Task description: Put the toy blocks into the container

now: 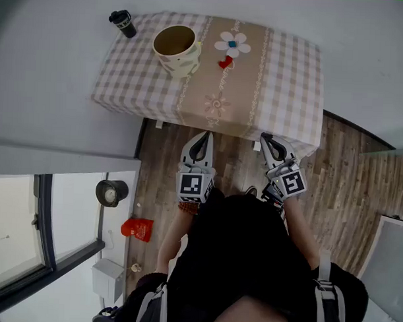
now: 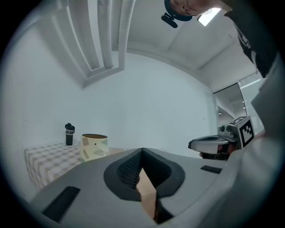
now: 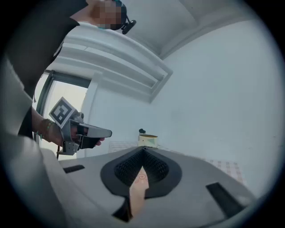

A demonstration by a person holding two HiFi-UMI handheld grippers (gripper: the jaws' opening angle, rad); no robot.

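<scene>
A cream container (image 1: 174, 47) stands on the checked tablecloth (image 1: 284, 74) at the far left, and it also shows as the container (image 2: 94, 146) and the container (image 3: 147, 140) in the gripper views. To its right lie a white flower-shaped block with a blue centre (image 1: 233, 42) and a small red block (image 1: 224, 62). My left gripper (image 1: 205, 136) and right gripper (image 1: 264, 137) are held level just short of the table's near edge, well apart from the blocks. The left gripper (image 2: 141, 151) is shut with nothing in it. The right gripper (image 3: 143, 150) is shut and holds nothing too.
A black bottle (image 1: 122, 22) stands at the table's far left corner, left of the container. On the wooden floor to my left lie a red bag (image 1: 138, 228) and a round dark object (image 1: 111, 192). A white wall runs behind the table.
</scene>
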